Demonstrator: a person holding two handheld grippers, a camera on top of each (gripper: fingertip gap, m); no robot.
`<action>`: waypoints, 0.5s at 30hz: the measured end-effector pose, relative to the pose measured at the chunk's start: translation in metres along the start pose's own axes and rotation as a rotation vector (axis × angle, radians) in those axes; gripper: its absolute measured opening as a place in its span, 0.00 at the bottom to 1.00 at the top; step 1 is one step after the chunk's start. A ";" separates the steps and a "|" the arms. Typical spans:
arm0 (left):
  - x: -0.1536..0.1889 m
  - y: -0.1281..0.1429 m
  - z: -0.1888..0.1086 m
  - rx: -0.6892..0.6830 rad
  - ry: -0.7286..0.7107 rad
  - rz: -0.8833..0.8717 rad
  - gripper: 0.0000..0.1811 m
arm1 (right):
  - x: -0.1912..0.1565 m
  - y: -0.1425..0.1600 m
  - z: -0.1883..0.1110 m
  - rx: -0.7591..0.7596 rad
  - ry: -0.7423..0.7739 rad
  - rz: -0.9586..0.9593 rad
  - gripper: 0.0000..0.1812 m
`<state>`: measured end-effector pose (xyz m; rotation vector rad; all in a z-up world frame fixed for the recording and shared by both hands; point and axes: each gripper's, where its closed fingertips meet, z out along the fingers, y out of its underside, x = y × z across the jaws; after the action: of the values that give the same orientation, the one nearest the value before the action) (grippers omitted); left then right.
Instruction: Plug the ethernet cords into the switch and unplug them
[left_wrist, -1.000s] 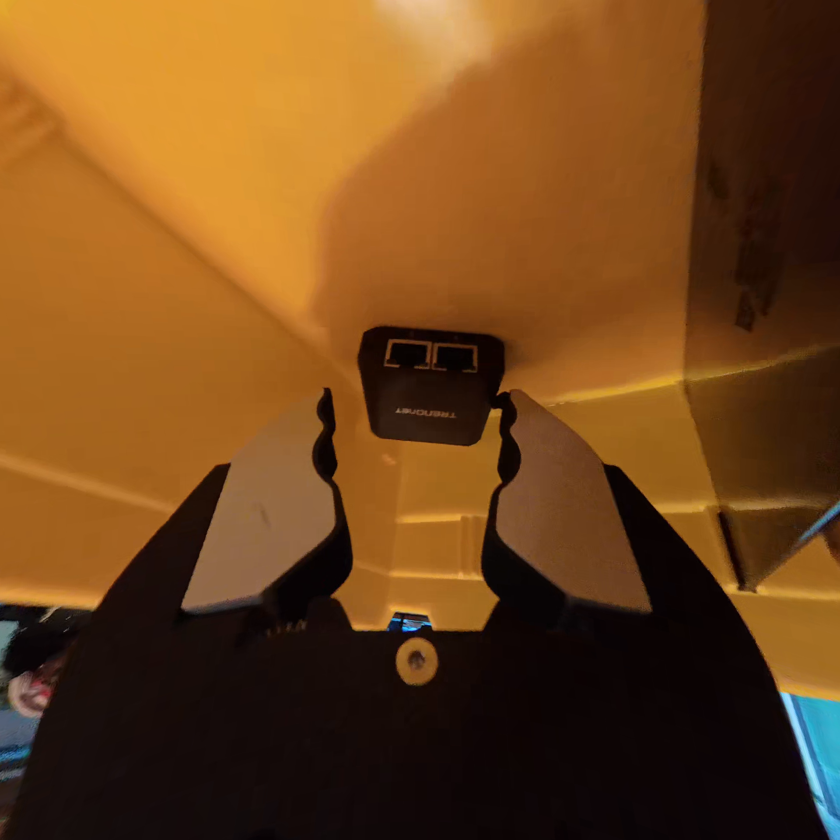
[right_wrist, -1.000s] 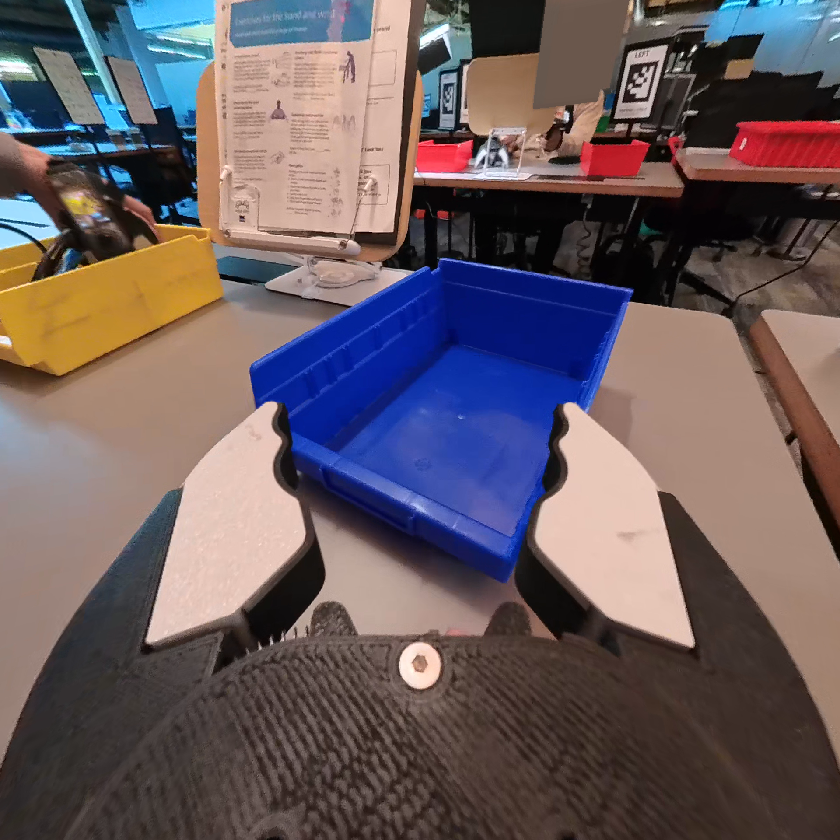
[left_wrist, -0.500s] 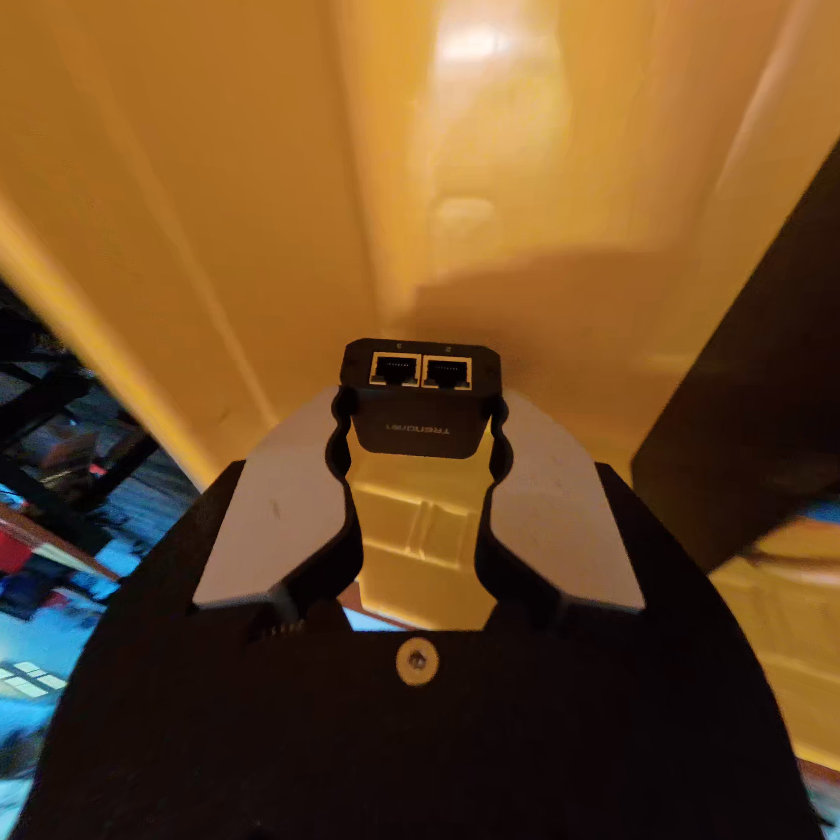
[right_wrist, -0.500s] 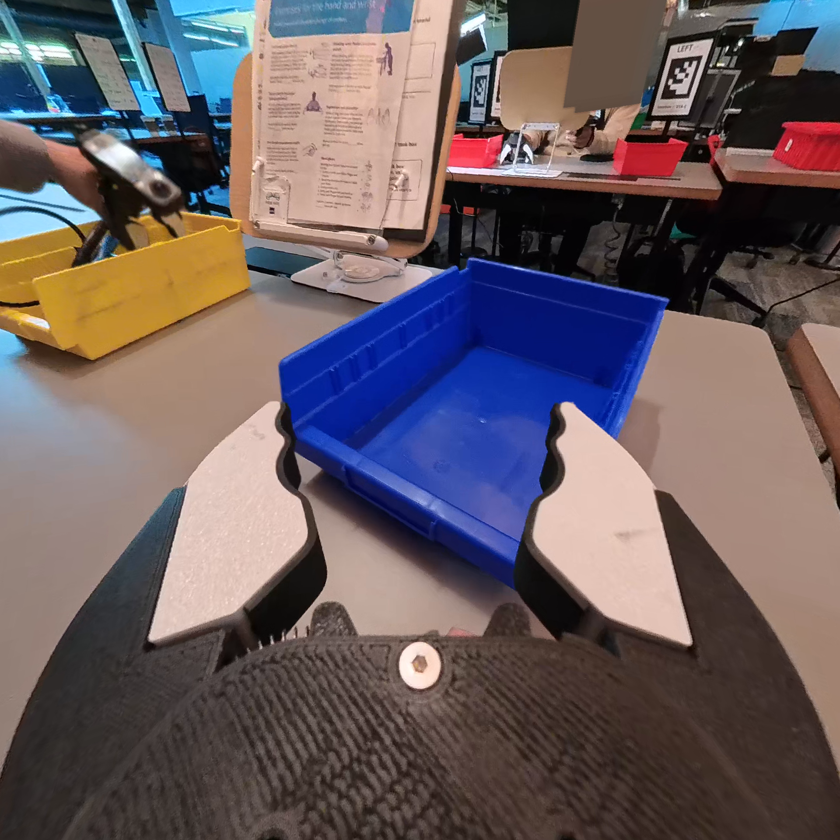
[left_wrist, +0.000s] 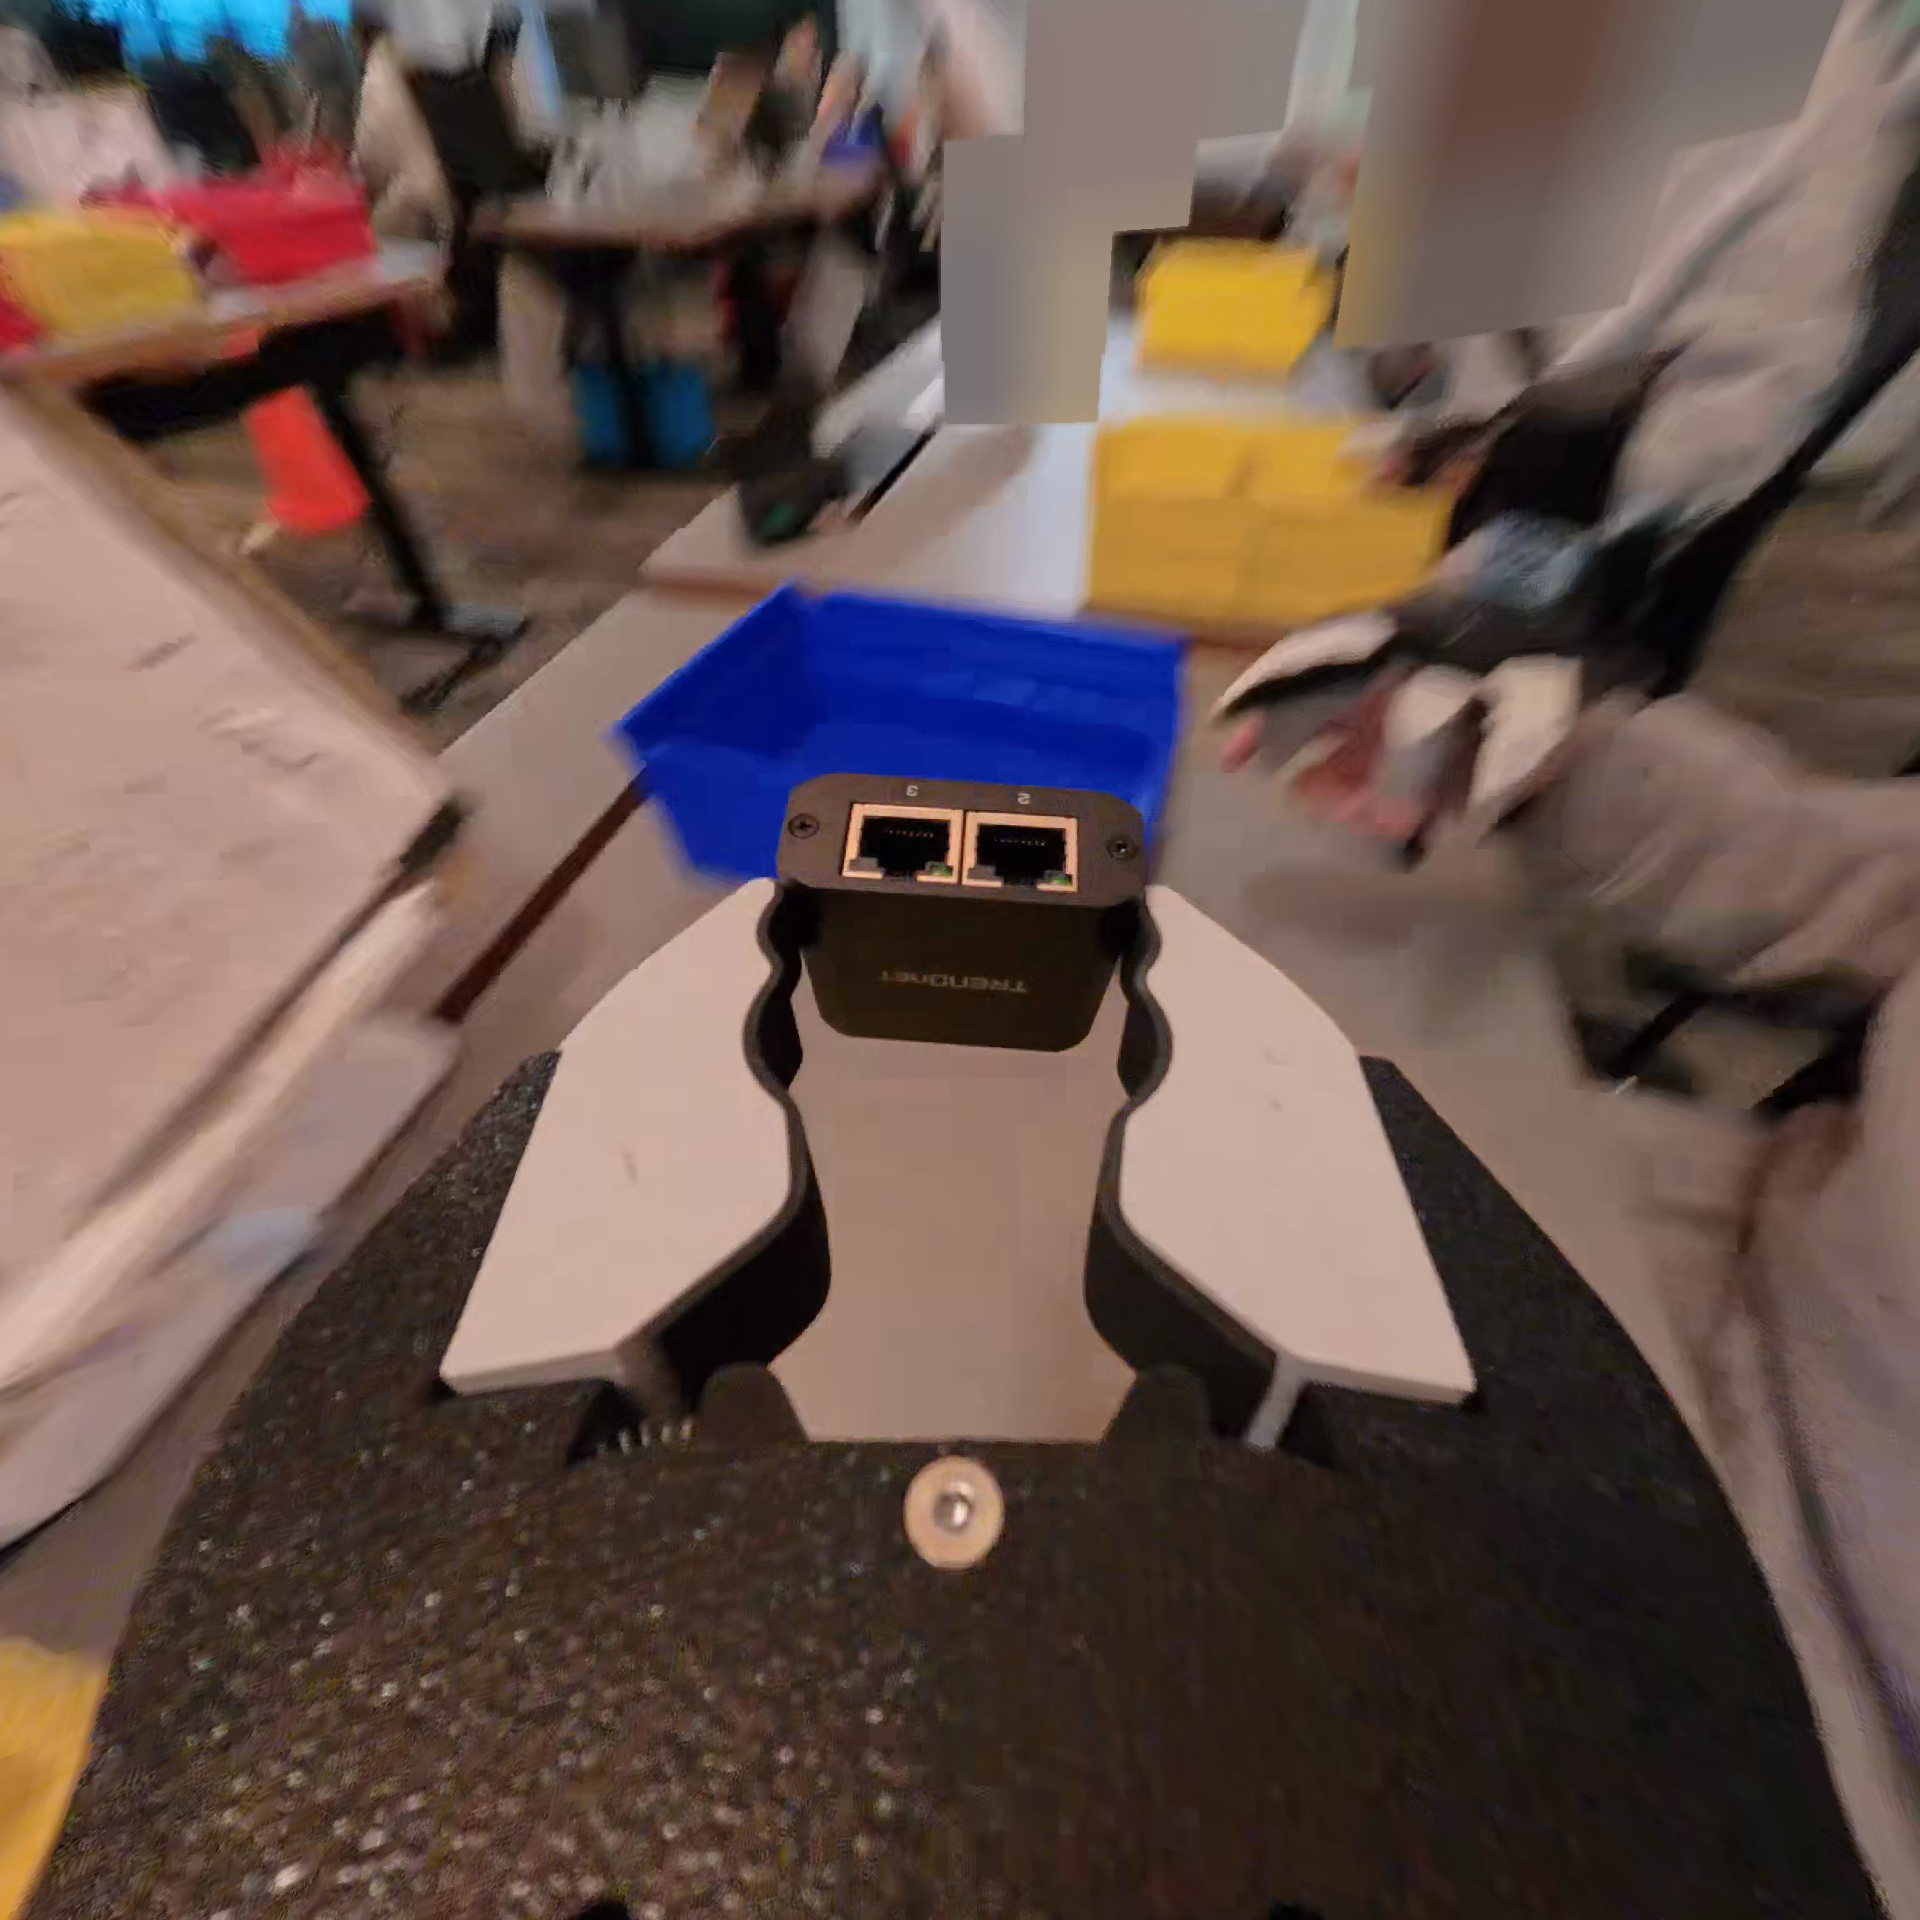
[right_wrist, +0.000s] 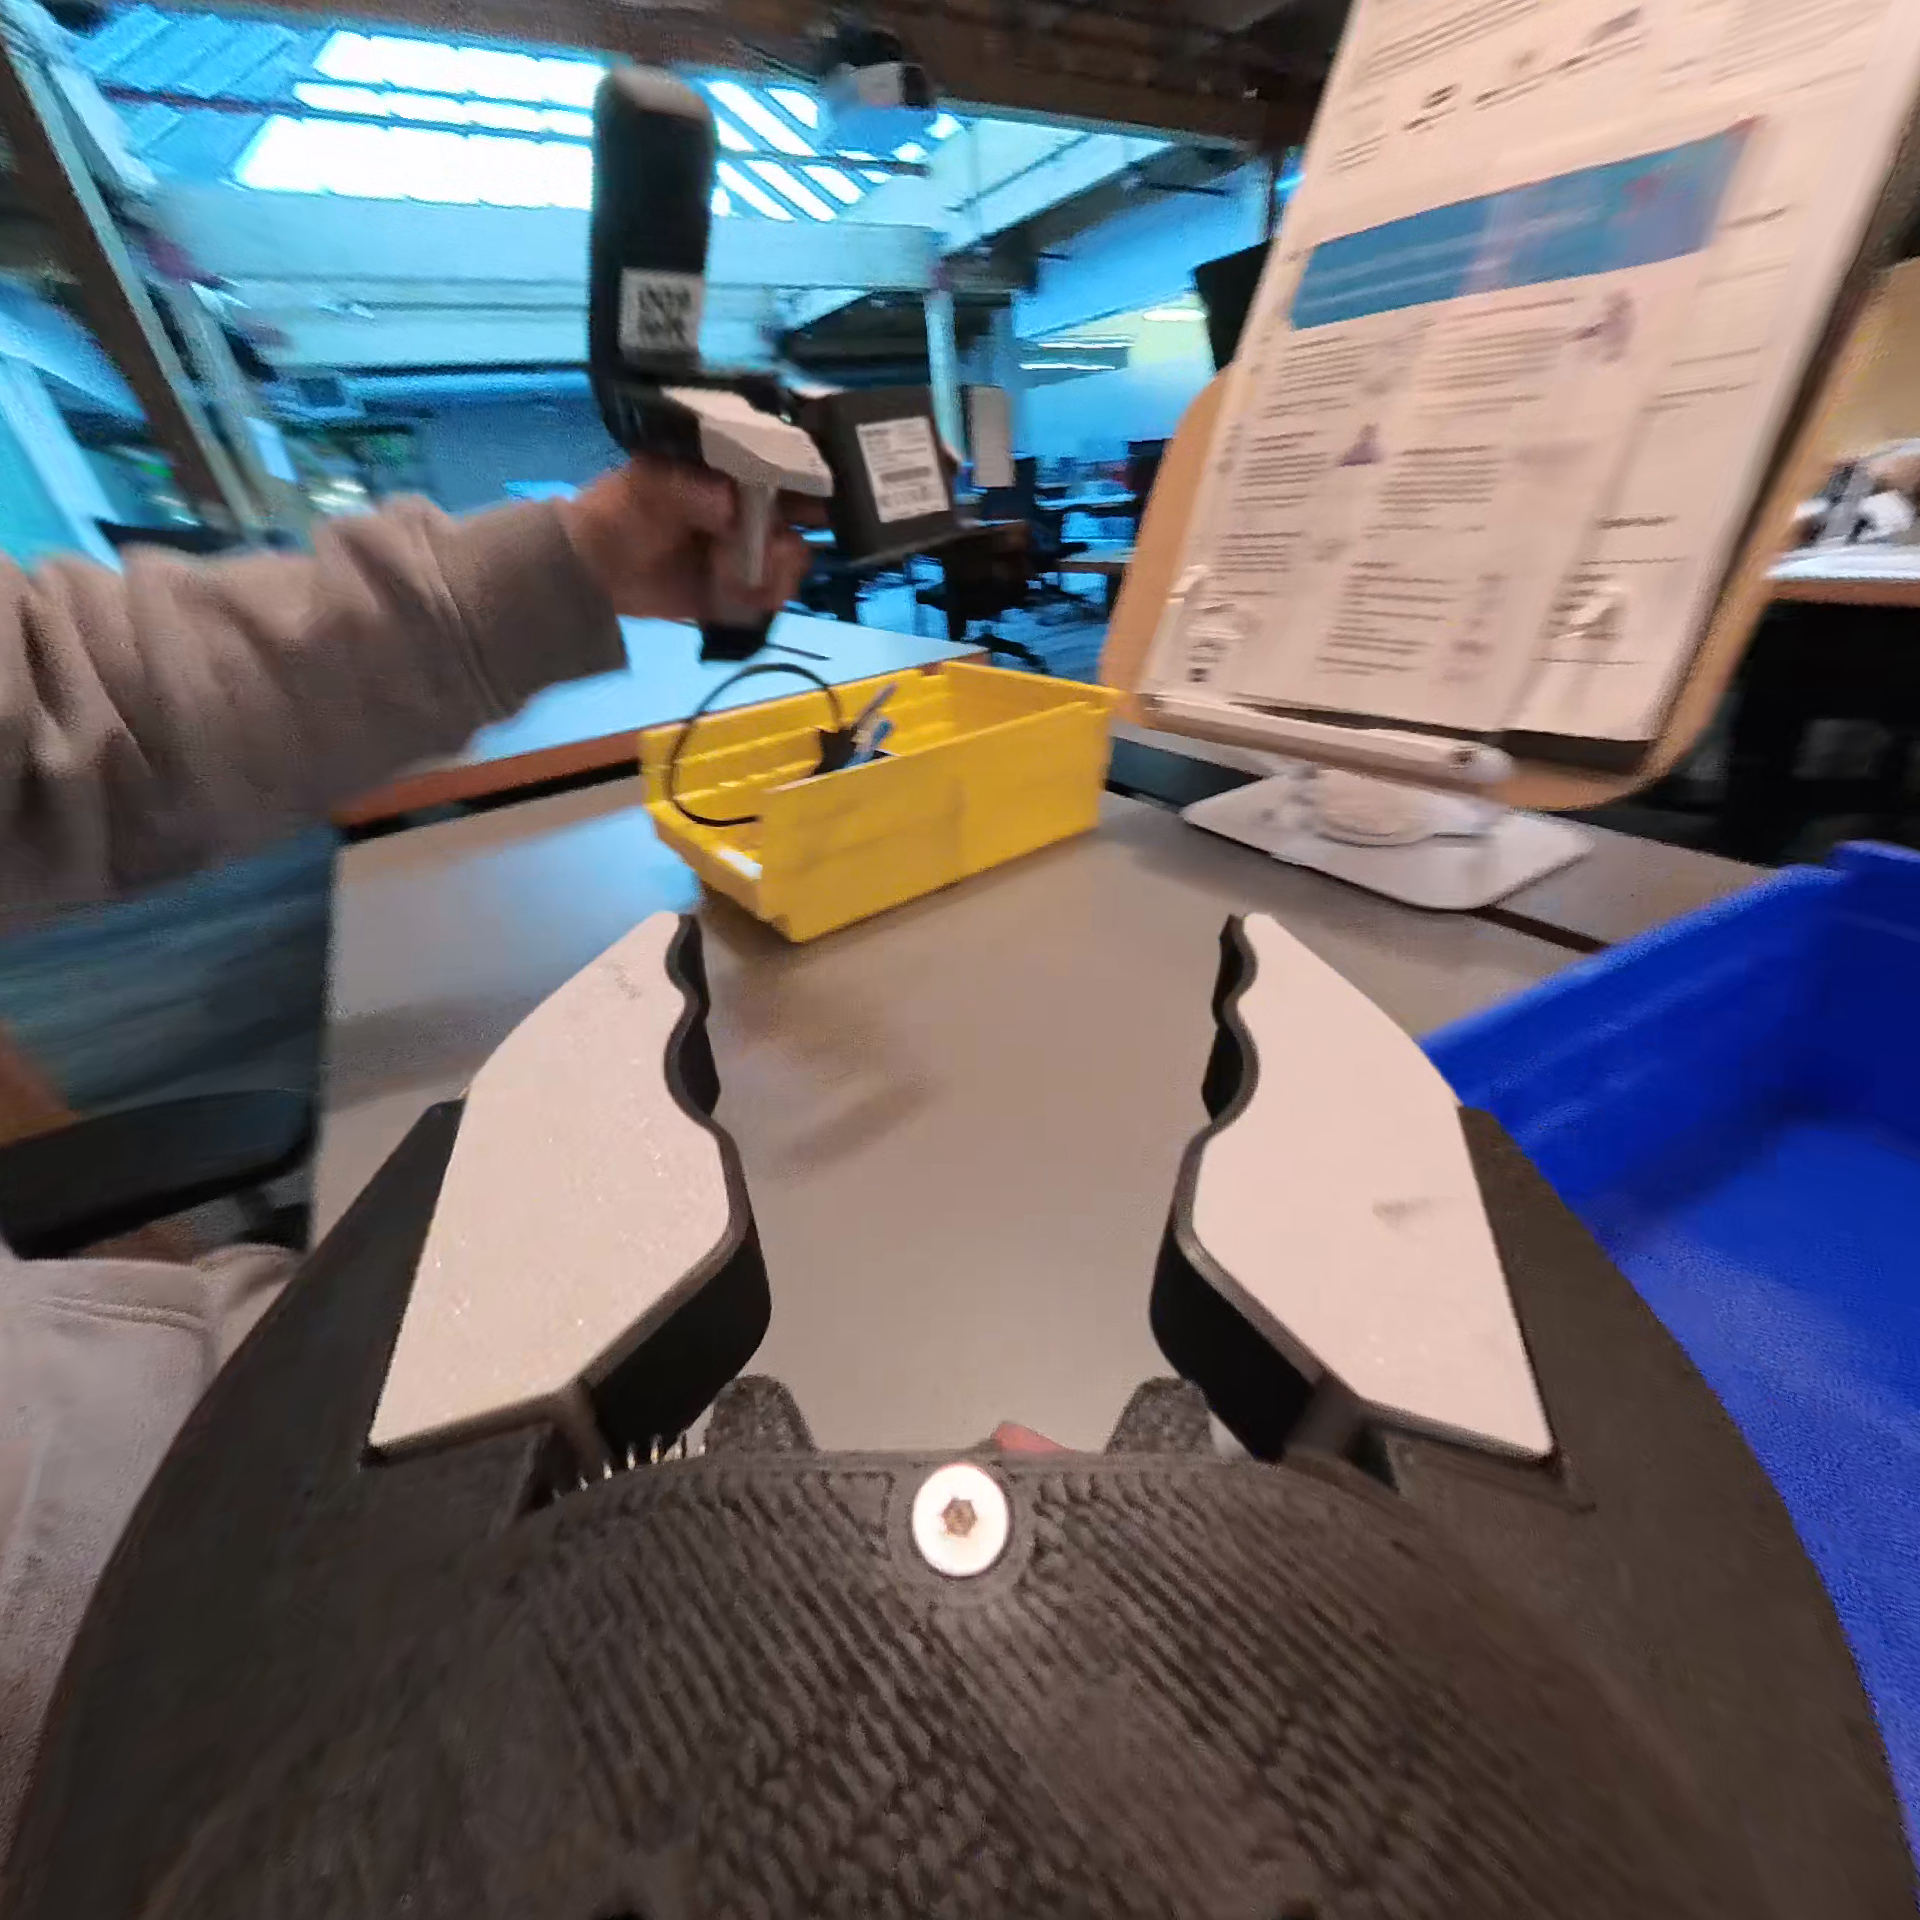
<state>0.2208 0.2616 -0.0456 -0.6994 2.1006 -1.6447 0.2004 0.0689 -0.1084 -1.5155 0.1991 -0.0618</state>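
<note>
My left gripper (left_wrist: 958, 914) is shut on the black switch (left_wrist: 961, 914), gripping it by its sides; its two empty ports face away from me. The right wrist view shows that gripper (right_wrist: 831, 468) held high in a hand, with the switch (right_wrist: 894, 468) in it. My right gripper (right_wrist: 961, 961) is open and empty above the grey table (right_wrist: 935, 1039). A black cord (right_wrist: 727, 717) loops out of the yellow bin (right_wrist: 894, 800) beyond it, with plug ends showing inside.
An empty blue bin (right_wrist: 1704, 1122) stands at my right, also ahead in the left wrist view (left_wrist: 914, 707). A document stand with papers (right_wrist: 1507, 416) rises behind it on a white base (right_wrist: 1382, 831). A grey sleeve (right_wrist: 260, 665) crosses the left. My hands' fingertips stand some 20 cm from each other.
My left gripper closed on the switch inside the yellow bin and lifted it out, high above the table. My right gripper swung left, from facing the blue bin to facing the yellow bin.
</note>
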 end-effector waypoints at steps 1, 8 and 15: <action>0.029 -0.002 0.017 0.106 0.068 -0.031 0.33 | -0.010 0.003 0.007 0.007 -0.049 0.032 0.53; 0.121 0.013 0.104 0.553 0.293 -0.501 0.33 | -0.011 0.017 0.004 0.144 0.202 -0.131 0.50; 0.150 0.023 0.156 0.572 0.405 -0.924 0.33 | -0.016 0.007 -0.013 0.233 0.328 -0.540 0.31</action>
<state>0.1867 0.0555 -0.1049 -1.3128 1.3985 -2.9122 0.1816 0.0597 -0.1140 -1.2828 0.0357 -0.7427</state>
